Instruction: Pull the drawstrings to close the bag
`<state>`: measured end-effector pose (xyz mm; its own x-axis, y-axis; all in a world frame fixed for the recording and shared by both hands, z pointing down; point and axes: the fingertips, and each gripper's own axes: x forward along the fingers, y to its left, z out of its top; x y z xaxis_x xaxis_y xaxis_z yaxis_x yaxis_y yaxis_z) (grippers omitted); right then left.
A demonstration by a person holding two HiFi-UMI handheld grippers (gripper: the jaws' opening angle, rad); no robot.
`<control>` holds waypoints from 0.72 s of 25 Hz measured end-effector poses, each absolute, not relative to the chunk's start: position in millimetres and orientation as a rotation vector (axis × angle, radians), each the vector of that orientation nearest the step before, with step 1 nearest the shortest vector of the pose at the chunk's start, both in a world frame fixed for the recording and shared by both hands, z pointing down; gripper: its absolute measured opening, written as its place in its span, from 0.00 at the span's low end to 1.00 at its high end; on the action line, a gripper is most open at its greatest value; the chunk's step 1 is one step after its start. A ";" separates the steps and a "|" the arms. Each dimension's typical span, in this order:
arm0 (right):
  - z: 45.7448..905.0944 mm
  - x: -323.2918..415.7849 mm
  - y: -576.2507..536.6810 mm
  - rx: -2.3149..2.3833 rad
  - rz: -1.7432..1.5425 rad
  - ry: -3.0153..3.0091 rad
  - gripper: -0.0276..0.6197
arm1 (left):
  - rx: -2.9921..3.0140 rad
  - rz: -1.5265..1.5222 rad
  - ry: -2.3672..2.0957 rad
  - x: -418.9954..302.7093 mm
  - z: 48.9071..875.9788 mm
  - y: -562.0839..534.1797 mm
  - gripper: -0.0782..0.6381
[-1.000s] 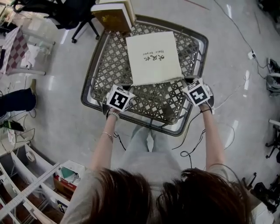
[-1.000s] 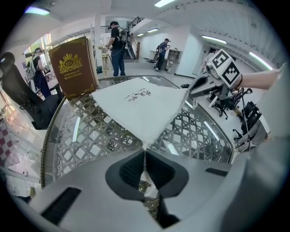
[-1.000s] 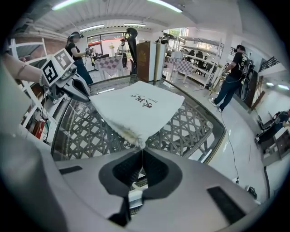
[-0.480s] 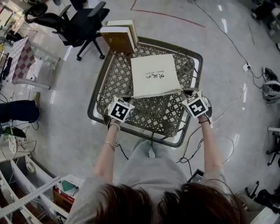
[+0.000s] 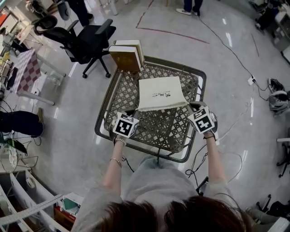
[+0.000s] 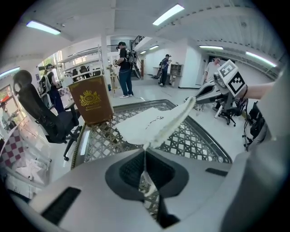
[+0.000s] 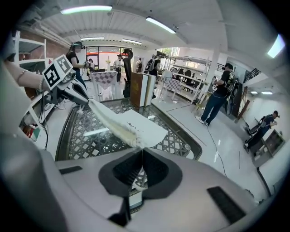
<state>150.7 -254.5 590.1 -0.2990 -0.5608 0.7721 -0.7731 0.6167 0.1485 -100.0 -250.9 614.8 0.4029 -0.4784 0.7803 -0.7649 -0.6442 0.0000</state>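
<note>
Left gripper (image 5: 134, 113): held in the left hand, marker cube facing up, pointing forward and down; jaws pressed together on a thin drawstring (image 6: 145, 165). Right gripper (image 5: 191, 108): held in the right hand at about the same height, marker cube up, angled forward and down alike; jaws closed on the other drawstring (image 7: 141, 164). Left forearm (image 5: 113, 167) and right forearm (image 5: 213, 158): bare, stretched forward from the body, well apart, nearly parallel, tips turned slightly inward.

Glossy grey floor (image 5: 68, 136); a black office chair (image 5: 88, 43) at eleven o'clock of the lattice-topped table (image 5: 123, 96), white shelving (image 5: 27, 183) at seven o'clock; ceiling strip lights (image 6: 168, 8) overhead.
</note>
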 end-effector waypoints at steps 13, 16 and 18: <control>543.2 152.5 -262.4 1.208 0.264 -2.066 0.08 | 2.366 0.991 -1.195 -102.3 560.1 -263.0 0.15; 532.9 153.5 -264.0 1.231 0.242 -2.072 0.08 | 2.384 0.953 -1.214 -102.1 548.9 -267.0 0.15; 526.2 154.6 -265.7 1.246 0.230 -2.079 0.08 | 2.399 0.942 -1.222 -101.2 542.4 -269.1 0.15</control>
